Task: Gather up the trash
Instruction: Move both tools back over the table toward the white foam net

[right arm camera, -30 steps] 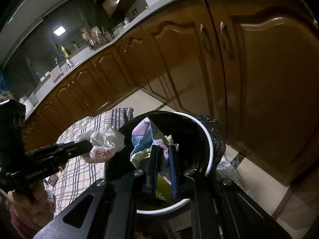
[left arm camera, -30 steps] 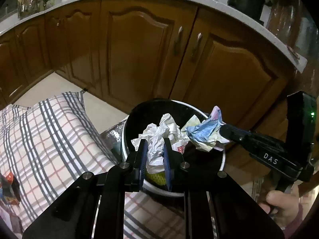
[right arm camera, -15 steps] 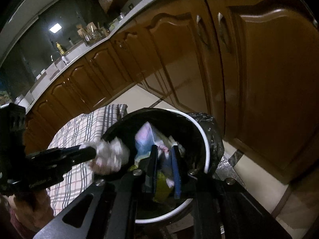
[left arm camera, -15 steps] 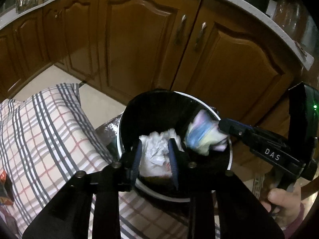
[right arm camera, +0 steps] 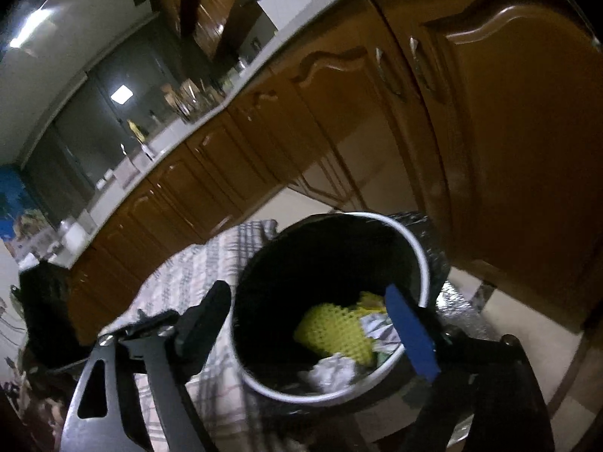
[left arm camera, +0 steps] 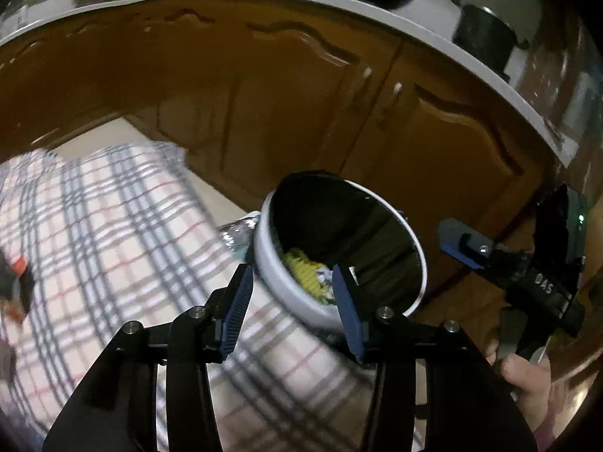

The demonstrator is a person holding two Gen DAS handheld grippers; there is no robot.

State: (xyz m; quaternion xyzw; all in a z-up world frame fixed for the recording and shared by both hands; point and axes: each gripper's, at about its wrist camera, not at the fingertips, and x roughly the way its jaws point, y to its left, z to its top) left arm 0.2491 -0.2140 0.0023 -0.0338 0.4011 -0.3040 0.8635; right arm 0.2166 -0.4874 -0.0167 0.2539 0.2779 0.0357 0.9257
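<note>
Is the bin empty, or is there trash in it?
Not empty: the bin holds yellow netting and crumpled paper at its bottom.

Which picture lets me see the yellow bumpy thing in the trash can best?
The right wrist view. The yellow mesh trash lies in plain sight inside the trash can, between the open right gripper fingers. The left wrist view shows only a small yellow sliver behind the near rim.

Probably a home kitchen: wooden cabinets [left arm camera: 264, 113], countertop [right arm camera: 211, 113], pot [left arm camera: 484, 37].
</note>
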